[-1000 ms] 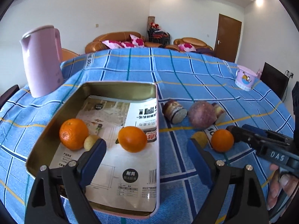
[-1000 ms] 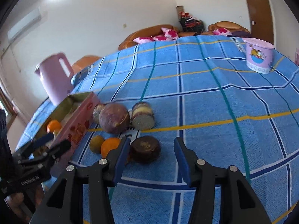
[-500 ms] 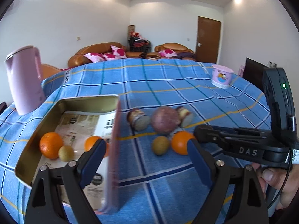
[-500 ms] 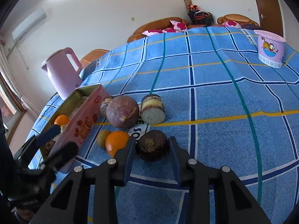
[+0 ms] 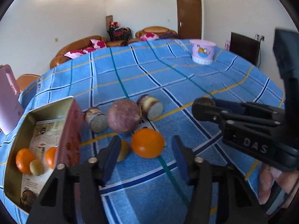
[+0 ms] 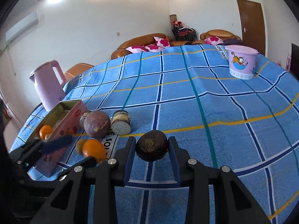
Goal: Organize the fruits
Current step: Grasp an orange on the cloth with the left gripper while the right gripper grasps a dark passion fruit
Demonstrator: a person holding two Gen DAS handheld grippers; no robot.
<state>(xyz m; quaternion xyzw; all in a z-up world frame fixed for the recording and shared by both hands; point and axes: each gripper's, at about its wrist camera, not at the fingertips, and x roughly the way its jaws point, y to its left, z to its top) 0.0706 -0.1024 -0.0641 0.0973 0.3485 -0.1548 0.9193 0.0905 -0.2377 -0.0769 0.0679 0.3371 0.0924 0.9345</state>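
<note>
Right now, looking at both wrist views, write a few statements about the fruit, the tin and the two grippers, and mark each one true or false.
1. The right gripper is shut on the dark brown fruit. True.
2. The left gripper holds the loose orange. False: its fingers are open on either side of it.
3. The tin holds two oranges. True.
4. The pink kettle lies on its side. False: it stands upright.
5. The pink bucket stands beside the tin. False: it stands far across the tablecloth.

Shiny metal tin, woven cloth, glossy orange
</note>
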